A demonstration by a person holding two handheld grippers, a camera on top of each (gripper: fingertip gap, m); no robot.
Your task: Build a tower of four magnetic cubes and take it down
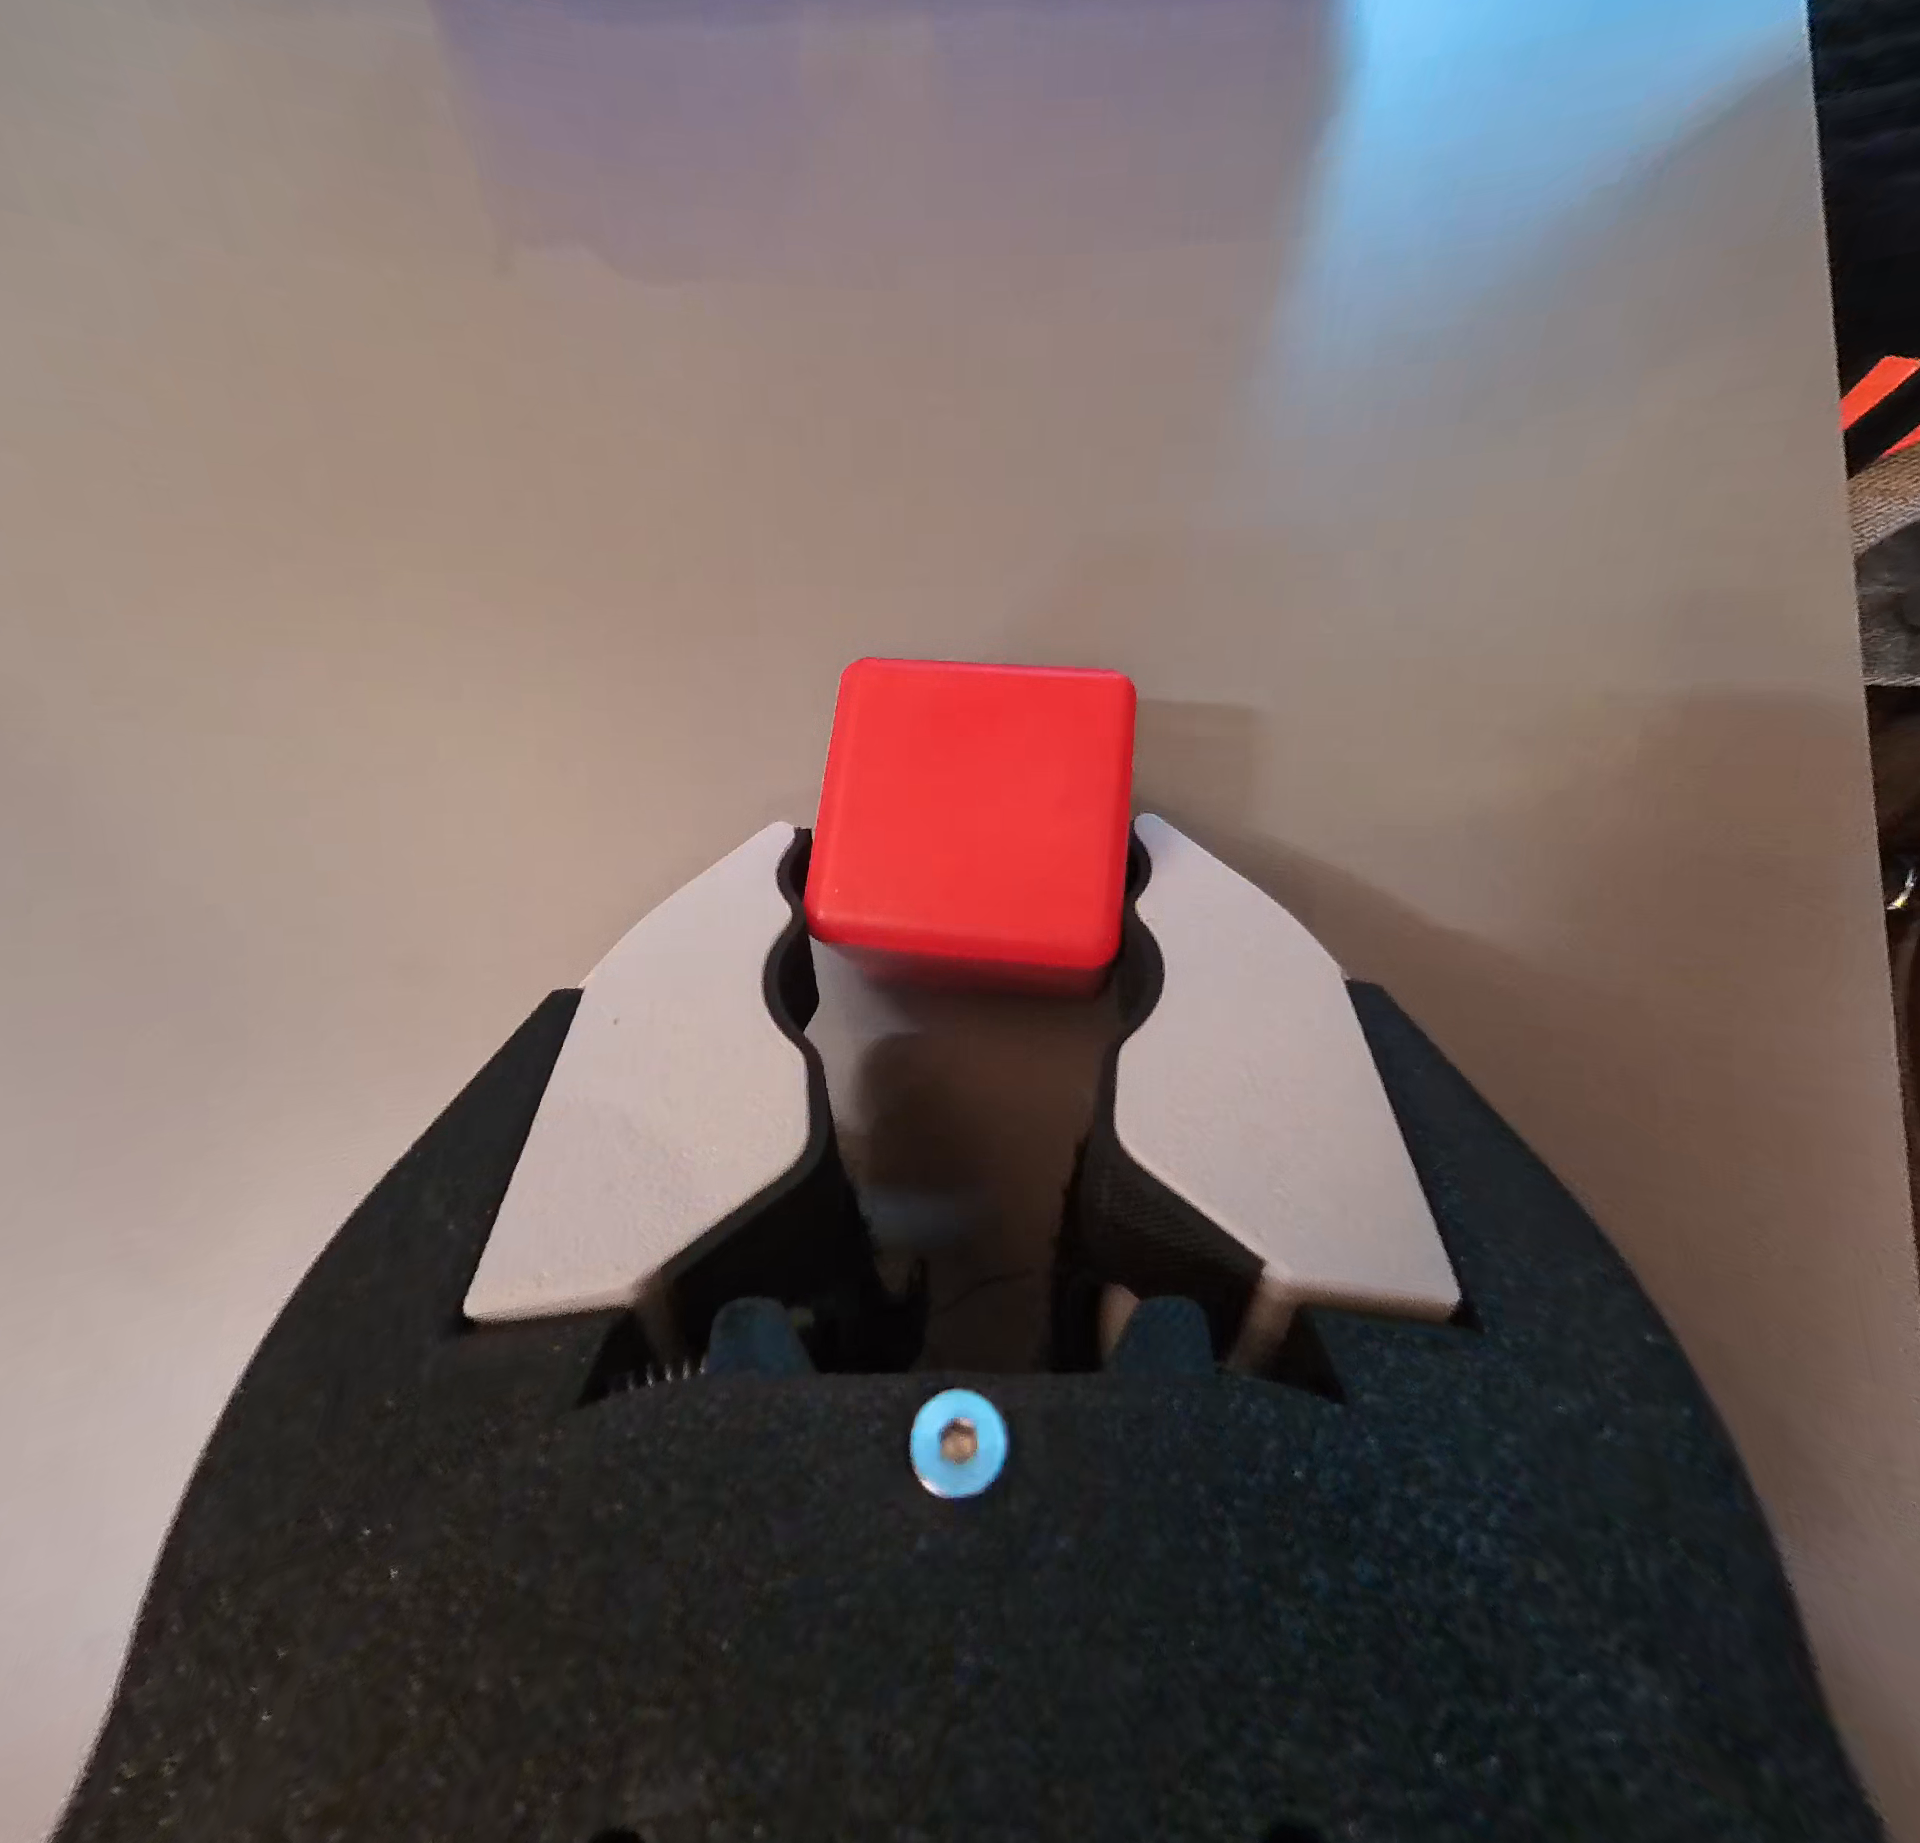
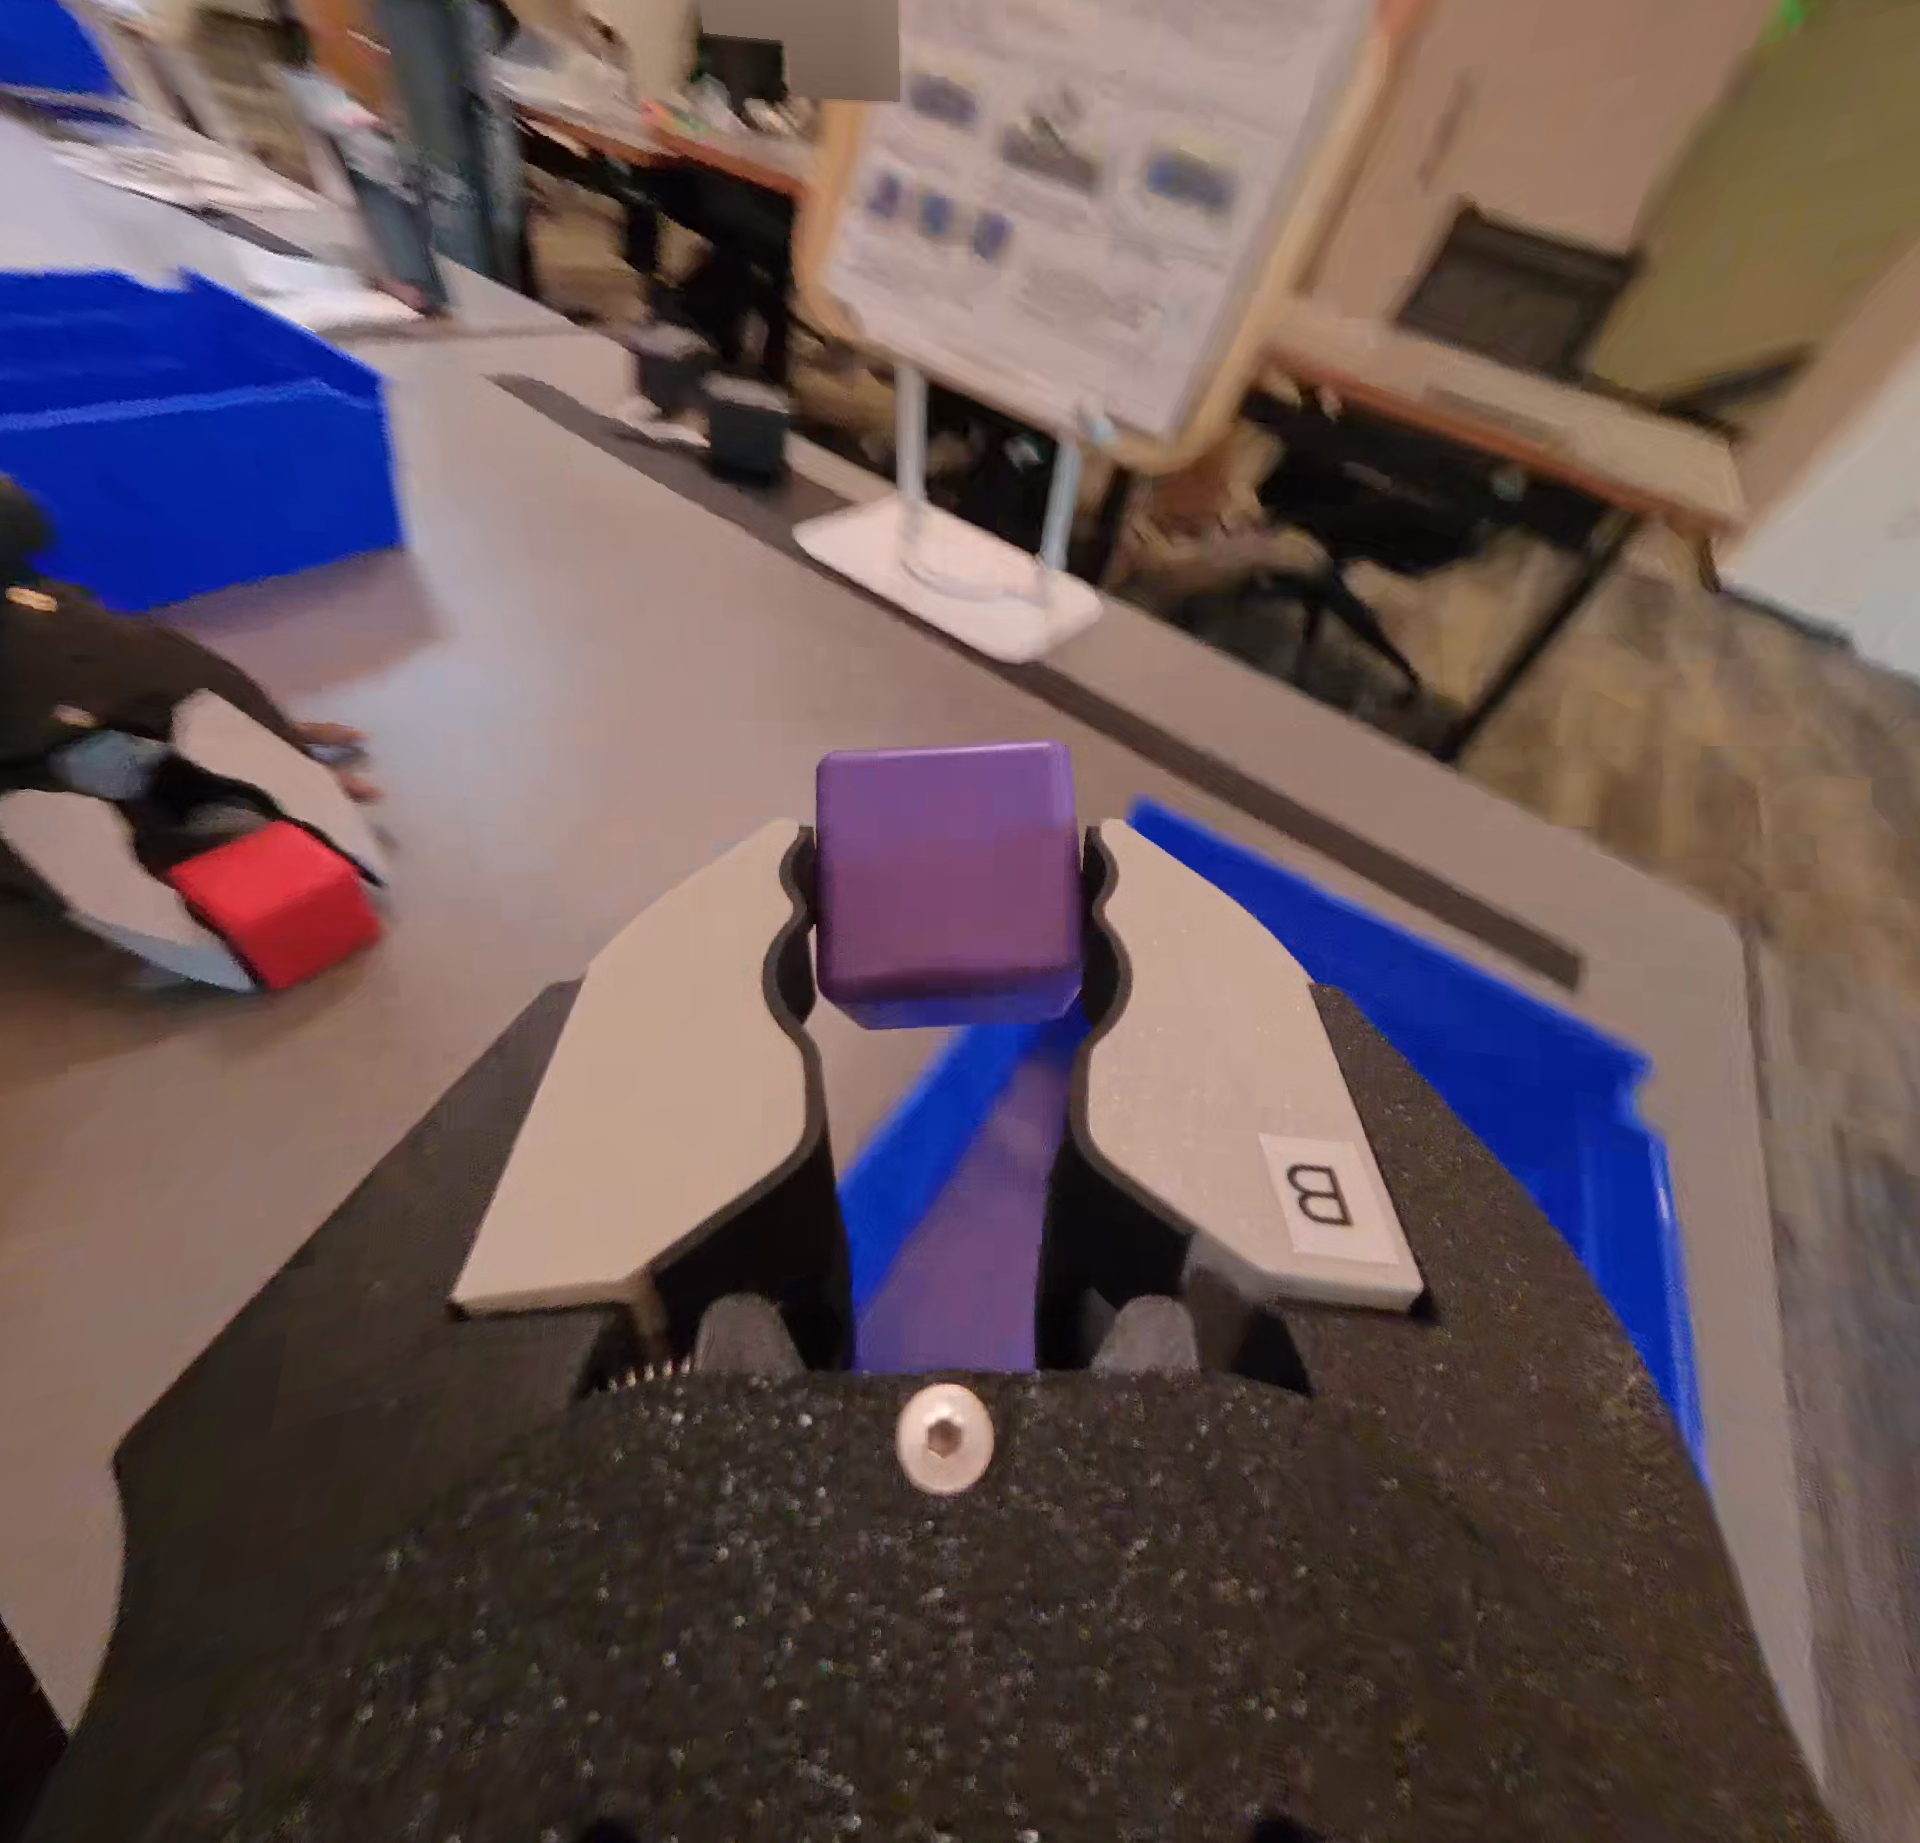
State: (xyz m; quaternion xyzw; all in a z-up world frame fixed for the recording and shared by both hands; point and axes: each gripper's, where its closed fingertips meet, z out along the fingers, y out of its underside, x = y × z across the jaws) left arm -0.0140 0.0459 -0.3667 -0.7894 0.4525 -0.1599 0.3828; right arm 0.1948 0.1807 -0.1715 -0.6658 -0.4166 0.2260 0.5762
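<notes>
Red cube [image 1: 971, 817] clenched, left jaws low over table [image 1: 520, 443] | purple cube [image 2: 940, 879] clenched, right jaws raised

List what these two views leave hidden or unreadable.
- Other two cubes: in neither view.
- Glossy red plastic cube underside, left wrist view: hidden by itself and the left gripper.
- Blue plastic bin interior, right wrist view: blocked by right gripper and purple cube.

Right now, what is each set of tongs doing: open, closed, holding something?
Left tongs: closed on the red cube.
Right tongs: closed on the purple cube, above a blue bin.
</notes>
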